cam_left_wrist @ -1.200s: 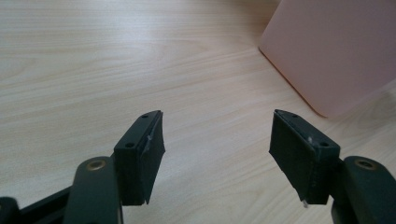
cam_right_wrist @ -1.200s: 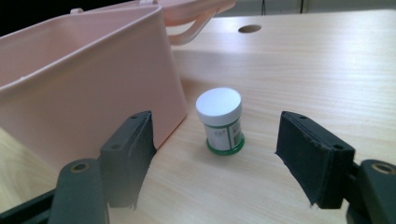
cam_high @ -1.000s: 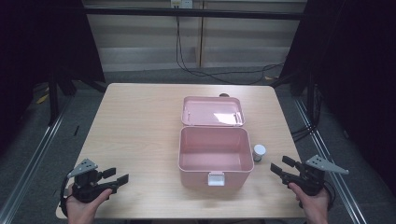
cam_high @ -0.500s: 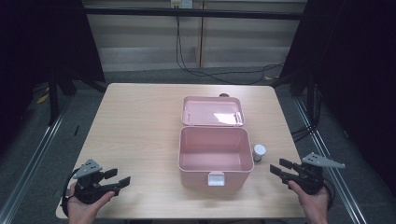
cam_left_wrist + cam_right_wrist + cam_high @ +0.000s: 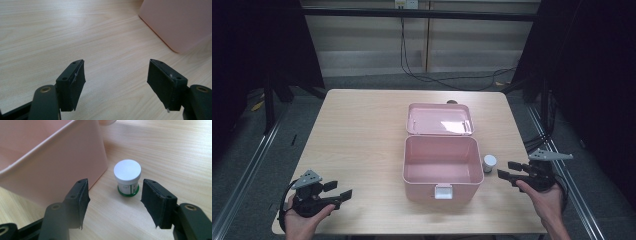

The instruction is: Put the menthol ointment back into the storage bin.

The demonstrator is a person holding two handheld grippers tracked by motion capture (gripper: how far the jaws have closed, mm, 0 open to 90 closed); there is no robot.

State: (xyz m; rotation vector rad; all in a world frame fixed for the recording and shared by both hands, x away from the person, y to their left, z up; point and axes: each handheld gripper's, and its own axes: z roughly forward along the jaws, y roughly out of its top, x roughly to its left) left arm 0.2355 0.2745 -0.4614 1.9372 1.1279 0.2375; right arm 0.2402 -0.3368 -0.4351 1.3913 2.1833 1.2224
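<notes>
On the bench (image 5: 362, 135), the open pink box (image 5: 442, 167) sits at centre, its lid (image 5: 440, 119) laid back on the far side. Just right of it stands a small white-capped jar (image 5: 489, 162). My right gripper (image 5: 512, 176) has crept left toward the jar, jaws wide and holding nothing; my left gripper (image 5: 343, 195), also wide and empty, has eased a little nearer the box. The jar stands close beside the box wall, so my inner jaw could catch that wall and tip the jar.
</notes>
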